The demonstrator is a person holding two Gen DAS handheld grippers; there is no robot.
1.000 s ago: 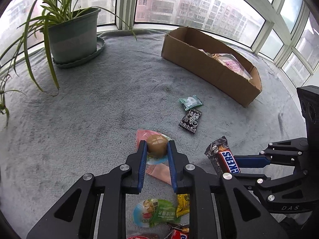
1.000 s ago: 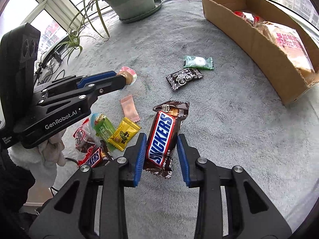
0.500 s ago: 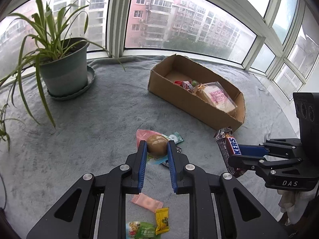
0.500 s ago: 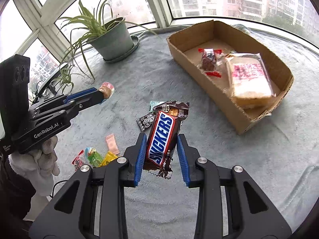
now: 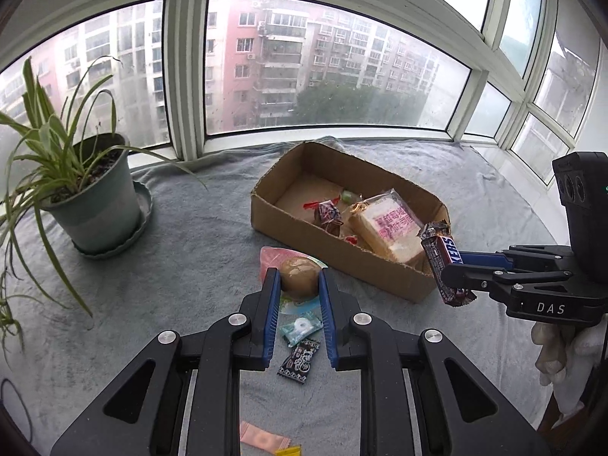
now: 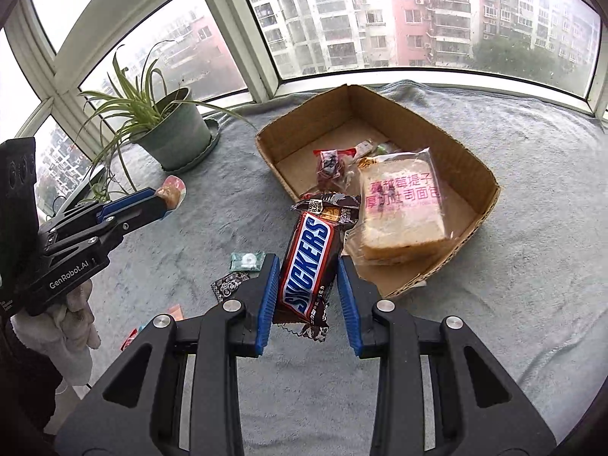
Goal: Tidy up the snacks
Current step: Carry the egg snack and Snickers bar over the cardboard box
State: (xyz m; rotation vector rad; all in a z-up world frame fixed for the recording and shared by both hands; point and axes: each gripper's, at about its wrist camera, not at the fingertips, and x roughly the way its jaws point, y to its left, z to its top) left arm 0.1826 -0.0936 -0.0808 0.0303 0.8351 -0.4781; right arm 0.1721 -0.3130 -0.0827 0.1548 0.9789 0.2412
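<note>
Both loaded: left gripper jaws clamping wrapped round snack, right gripper jaws squeezing Snickers bar. Risk: slick wrappers slipping short of cardboard box.

The yellow packet is cut off at the bottom edge. Behind the bagged bread, small sweets are half hidden, unreadable.

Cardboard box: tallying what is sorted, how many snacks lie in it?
3 visible in the cardboard box: bagged toast bread, a red-wrapped dark snack, and a small green candy behind them. More may be hidden.
</note>
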